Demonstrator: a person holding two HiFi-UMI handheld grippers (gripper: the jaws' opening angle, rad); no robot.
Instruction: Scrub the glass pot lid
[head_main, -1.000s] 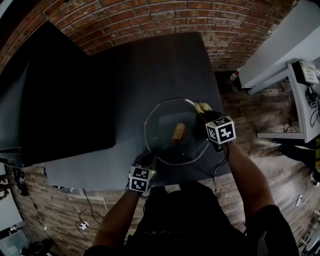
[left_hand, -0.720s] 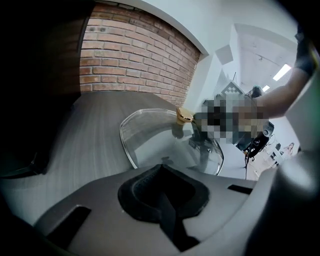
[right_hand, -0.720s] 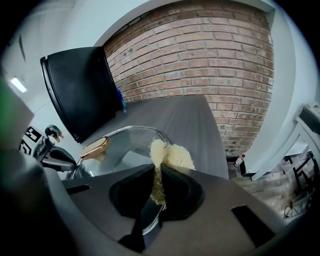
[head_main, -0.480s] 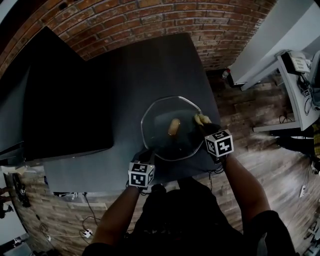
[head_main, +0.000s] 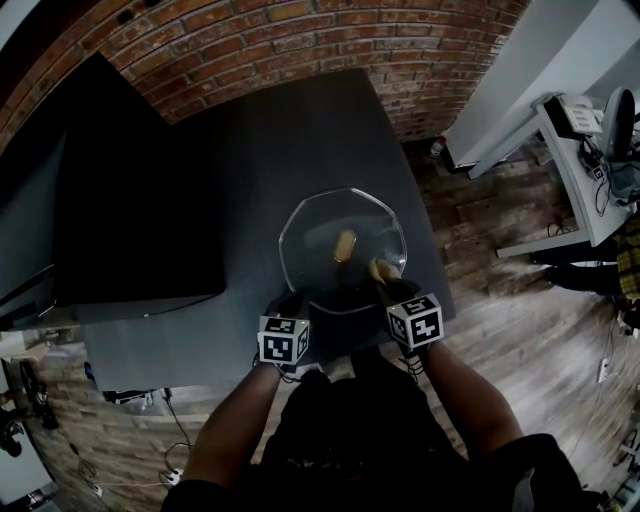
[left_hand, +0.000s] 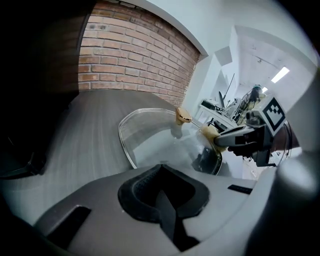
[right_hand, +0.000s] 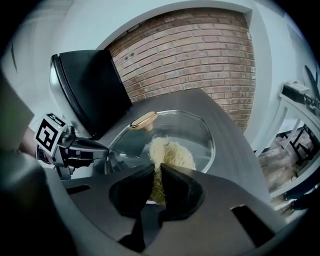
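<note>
Glass lid (head_main: 330, 225) lies knob-up on the table (head_main: 250, 150). Our left claw (head_main: 294, 305) is clenched on its rim at 7 o'clock. Our right claw (head_main: 387, 284) grasps a pale scrubber (head_main: 379, 268), pressed near 5 o'clock. We judge scrubbing under way, and cannot tell how much glass is clean.

The lid (head_main: 310, 232) is clear, glossy glass with a thin metal rim and a smooth, tan, wood-like knob (head_main: 345, 244). The scrubber (right_hand: 171, 151) is pale, coarse fibre. The worktop (head_main: 290, 140) is matt dark grey, faintly grained.
</note>
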